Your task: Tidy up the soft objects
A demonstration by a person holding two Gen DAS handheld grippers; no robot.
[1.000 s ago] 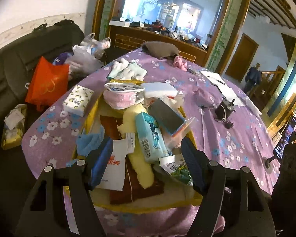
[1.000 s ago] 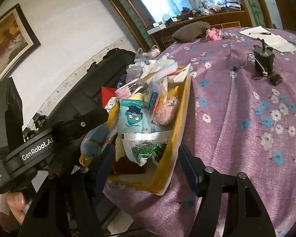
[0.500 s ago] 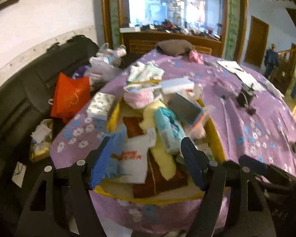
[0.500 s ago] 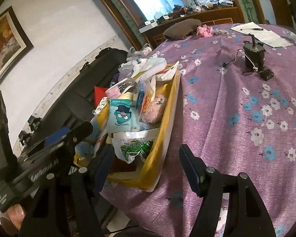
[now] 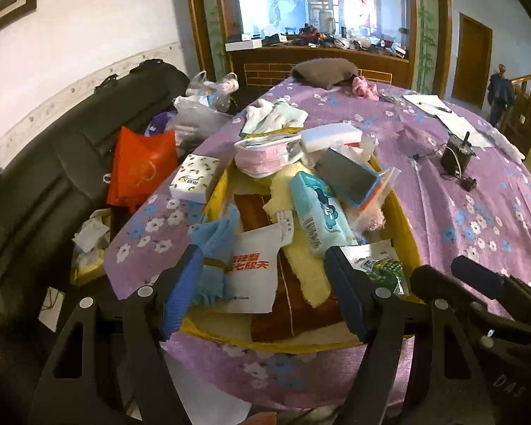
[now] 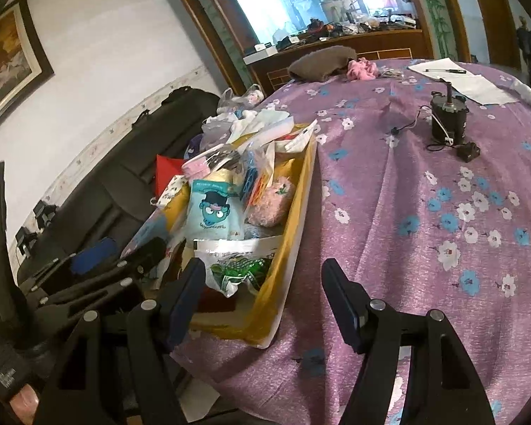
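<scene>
Left gripper (image 5: 265, 290) and right gripper (image 6: 263, 297) both stood spread, jaws empty and touching nothing. Since a second earlier the left view had swung to show the right gripper at its lower right. The yellow box (image 5: 401, 226) of soft goods lay just ahead of the left gripper, ahead-left of the right.

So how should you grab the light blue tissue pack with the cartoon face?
Take the light blue soft tissue pack across its narrow width, near the middle, coming down from above. It lies lengthwise on top of the pile in the yellow tray, with both long sides exposed, so open jaws can probably straddle it.
</scene>
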